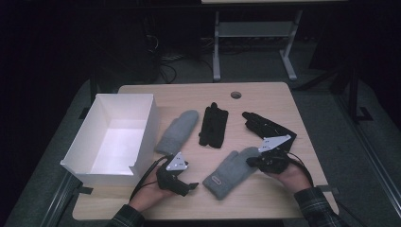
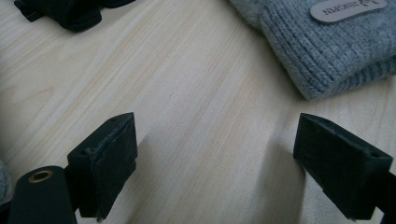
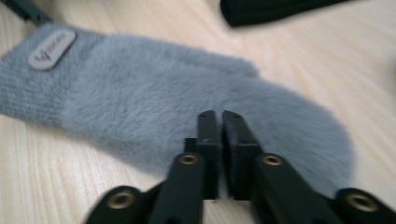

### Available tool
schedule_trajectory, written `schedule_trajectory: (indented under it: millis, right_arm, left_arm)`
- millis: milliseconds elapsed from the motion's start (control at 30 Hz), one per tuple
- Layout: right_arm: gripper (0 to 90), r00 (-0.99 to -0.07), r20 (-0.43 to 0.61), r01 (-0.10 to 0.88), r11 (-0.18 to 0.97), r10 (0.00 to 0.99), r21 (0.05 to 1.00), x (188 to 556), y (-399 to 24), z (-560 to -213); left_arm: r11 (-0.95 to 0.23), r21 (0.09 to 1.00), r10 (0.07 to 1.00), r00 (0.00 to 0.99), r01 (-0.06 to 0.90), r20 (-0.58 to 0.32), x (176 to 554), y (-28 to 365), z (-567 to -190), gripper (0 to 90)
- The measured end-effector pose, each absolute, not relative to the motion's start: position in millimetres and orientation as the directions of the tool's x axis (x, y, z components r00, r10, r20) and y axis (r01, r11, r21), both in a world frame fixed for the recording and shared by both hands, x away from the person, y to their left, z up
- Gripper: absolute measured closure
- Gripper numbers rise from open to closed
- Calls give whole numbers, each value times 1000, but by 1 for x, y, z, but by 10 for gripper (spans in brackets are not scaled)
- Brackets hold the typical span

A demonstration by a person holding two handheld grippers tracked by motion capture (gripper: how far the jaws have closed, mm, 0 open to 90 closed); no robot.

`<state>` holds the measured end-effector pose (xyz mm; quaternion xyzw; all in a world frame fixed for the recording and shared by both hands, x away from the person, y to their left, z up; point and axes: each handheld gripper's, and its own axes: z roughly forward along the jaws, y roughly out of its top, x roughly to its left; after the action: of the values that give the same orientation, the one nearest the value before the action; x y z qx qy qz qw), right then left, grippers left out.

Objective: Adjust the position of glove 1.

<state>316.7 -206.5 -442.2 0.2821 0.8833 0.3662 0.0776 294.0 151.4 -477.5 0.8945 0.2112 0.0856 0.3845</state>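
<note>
Your right gripper (image 1: pixel 255 162) sits at the lower right of the high view, over the fingertip end of the grey mitten (image 1: pixel 231 172) that lies near the bottom centre of the table (image 1: pixel 265 198). In the right gripper view its jaws stand almost pressed together with a thin slit between them, low in the middle of the frame, above the fuzzy grey fabric (image 3: pixel 154 112); whether they pinch any of the fur, you cannot tell from these frames. The mitten's ribbed cuff with its small oval label (image 3: pixel 51 48) lies at the upper left of that view.

Your left gripper (image 1: pixel 189 186) rests at the lower left of centre in the high view, just left of the mitten's cuff and apart from it. In the left gripper view its jaws are spread wide over bare wood, nothing between them, and the cuff (image 2: pixel 336 51) with the label fills the upper right corner.

A second grey mitten (image 1: pixel 178 131) lies in the middle of the table, just right of the white open box (image 1: pixel 142 137) at the left. A black glove (image 1: pixel 213 126) lies right of that mitten, and another black glove (image 1: pixel 265 126) sits further right, just above your right gripper.
</note>
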Motion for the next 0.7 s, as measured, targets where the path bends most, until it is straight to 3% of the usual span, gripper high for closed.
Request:
schedule_trajectory:
  millis: [100, 133, 200, 400, 700]
  right_arm:
    - [666, -802, 67, 454, 532, 594, 715, 312, -216, -438]
    - [666, -802, 67, 454, 532, 594, 715, 312, -216, -438]
    - [507, -780, 50, 449, 502, 624, 739, 306, -229, -439]
    - [300, -692, 35, 497, 441, 721, 747, 298, -256, -453]
    - [186, -639, 42, 549, 417, 768, 725, 290, -272, -475]
  left_arm:
    - [-613, 725, 445, 896, 315, -14, 294, 151, -478, 129]
    - [-613, 725, 445, 896, 315, -14, 294, 151, -478, 130]
    - [-613, 724, 445, 896, 316, -14, 294, 151, -478, 129]
    - [-612, 724, 448, 894, 317, -13, 294, 151, -478, 129]
    - [-632, 698, 469, 883, 337, -1, 298, 146, -474, 132]
